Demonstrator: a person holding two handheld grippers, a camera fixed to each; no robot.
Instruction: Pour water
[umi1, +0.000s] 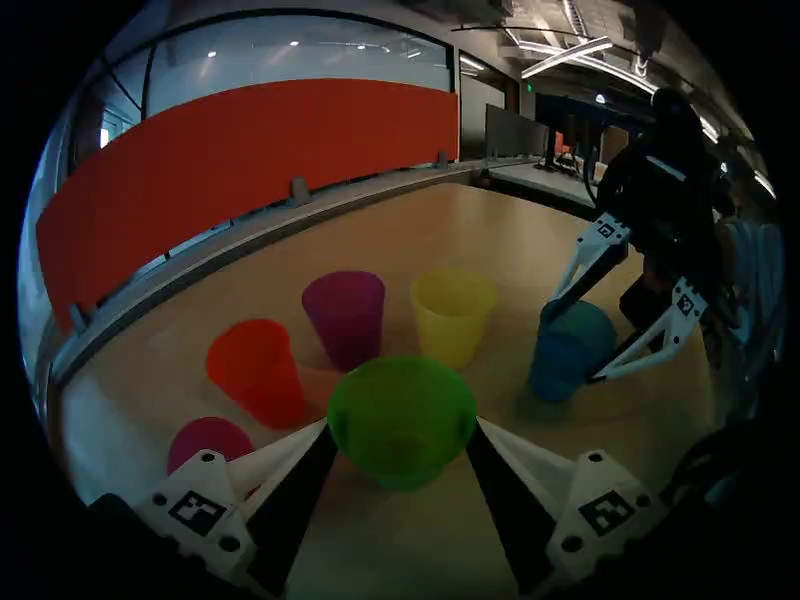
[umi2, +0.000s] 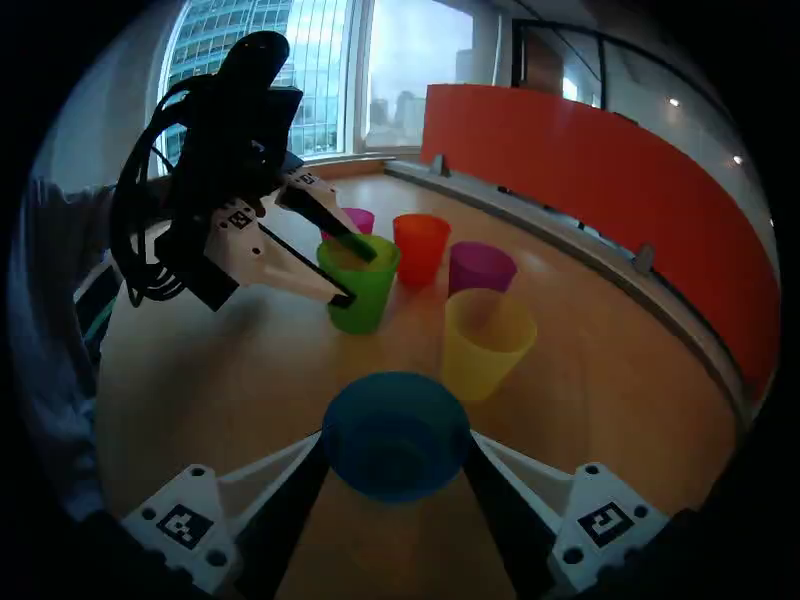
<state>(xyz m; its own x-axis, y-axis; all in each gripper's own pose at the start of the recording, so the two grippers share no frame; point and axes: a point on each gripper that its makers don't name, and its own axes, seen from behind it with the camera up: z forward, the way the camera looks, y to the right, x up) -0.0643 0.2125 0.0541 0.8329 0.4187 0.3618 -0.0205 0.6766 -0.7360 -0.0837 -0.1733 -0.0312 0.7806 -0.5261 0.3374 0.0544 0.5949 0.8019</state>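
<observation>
A green cup (umi1: 402, 400) sits upright between the fingers of my left gripper (umi1: 400, 432), which press on both of its sides. A blue cup (umi2: 395, 425) is held the same way by my right gripper (umi2: 396, 445). In the left gripper view the right gripper (umi1: 572, 345) clasps the blue cup (umi1: 560, 365) at the right of the table. In the right gripper view the left gripper (umi2: 358, 277) straddles the green cup (umi2: 360, 300). Both cups are upright. I cannot make out water in either.
On the wooden table (umi1: 430, 230) stand an orange cup (umi1: 255, 370), a purple cup (umi1: 345, 315), a yellow cup (umi1: 452, 315) and a pink cup (umi1: 205, 440). An orange partition (umi1: 250, 150) runs along the far edge. A person's sleeve (umi2: 50, 330) is at the left.
</observation>
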